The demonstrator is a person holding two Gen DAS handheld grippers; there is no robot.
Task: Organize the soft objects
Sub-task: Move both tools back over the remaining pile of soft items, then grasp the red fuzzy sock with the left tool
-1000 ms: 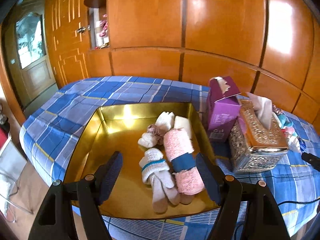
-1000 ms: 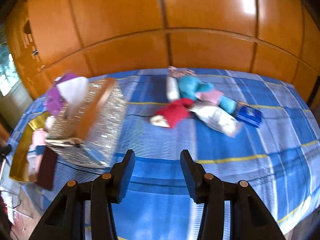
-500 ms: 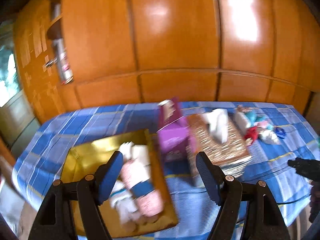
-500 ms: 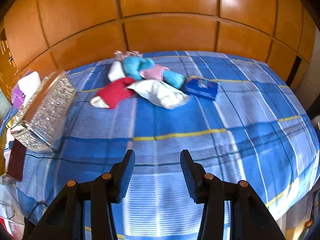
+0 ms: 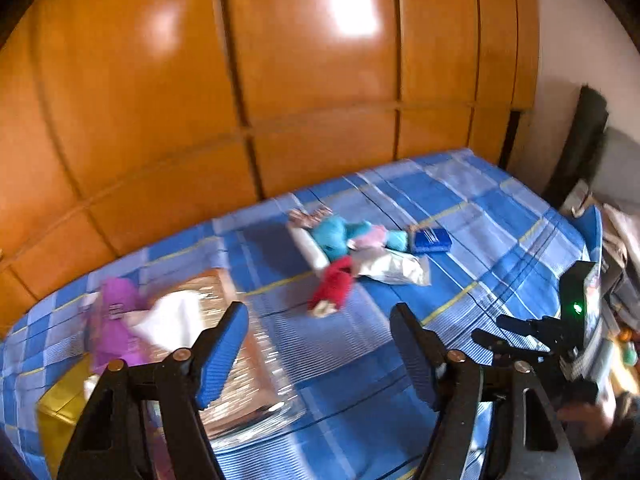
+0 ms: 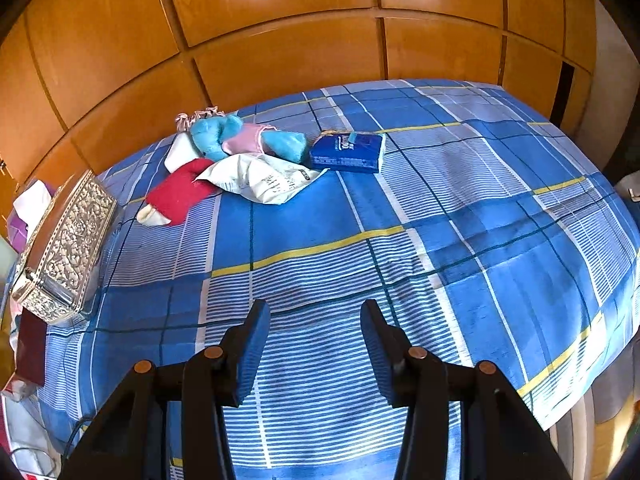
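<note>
A pile of soft things lies at the far side of the blue plaid bed: a blue plush toy (image 5: 336, 232) (image 6: 216, 132), a red sock (image 5: 334, 284) (image 6: 180, 194), a white pouch (image 5: 394, 268) (image 6: 264, 178), a white roll (image 6: 180, 152) and a blue tissue pack (image 5: 432, 240) (image 6: 348, 152). My left gripper (image 5: 318, 312) hangs over the bed short of the red sock. Its jaws are closing with nothing between them. My right gripper (image 6: 315, 308) is open and empty above bare bedspread, well short of the pile.
A silver tissue box (image 5: 240, 360) (image 6: 64, 240) stands left of the pile, with a purple box (image 5: 116, 320) and the corner of a gold tray (image 5: 60, 408) beyond it. Wooden panels back the bed. The bed's right edge (image 6: 580, 340) drops off nearby.
The left gripper has swung right, away from the gold tray with rolled socks, and now faces the pile. The right gripper has shifted right and sunk a little, so the pile sits further left in its view.
</note>
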